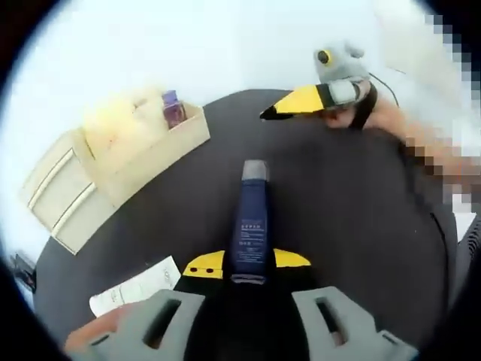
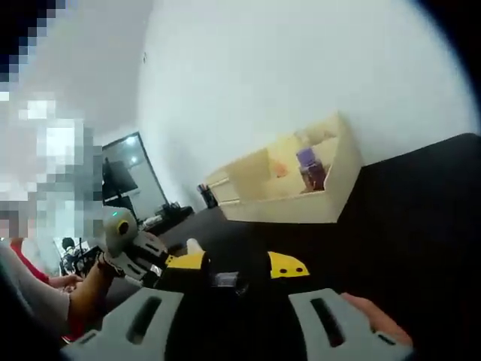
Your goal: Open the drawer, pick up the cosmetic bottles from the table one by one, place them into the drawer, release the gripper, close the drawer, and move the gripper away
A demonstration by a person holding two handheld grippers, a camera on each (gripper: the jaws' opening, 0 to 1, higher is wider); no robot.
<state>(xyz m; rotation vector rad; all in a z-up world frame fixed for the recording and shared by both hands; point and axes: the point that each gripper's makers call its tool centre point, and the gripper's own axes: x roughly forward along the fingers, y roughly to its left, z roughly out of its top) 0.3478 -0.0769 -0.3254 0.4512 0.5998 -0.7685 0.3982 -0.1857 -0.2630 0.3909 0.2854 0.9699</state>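
In the left gripper view, the left gripper (image 1: 248,265) holds a dark blue cosmetic bottle (image 1: 251,226) between its jaws, the grey cap pointing away from them, above the black desk (image 1: 338,218). Ahead and to the left of the jaws stands the wooden drawer box (image 1: 120,162), its drawer open, with a small purple bottle (image 1: 173,109) inside. A white paper (image 1: 135,287) lies left of the jaws. The right gripper (image 2: 237,269) has its jaws narrow, with something small and unclear between them; the same box is far ahead.
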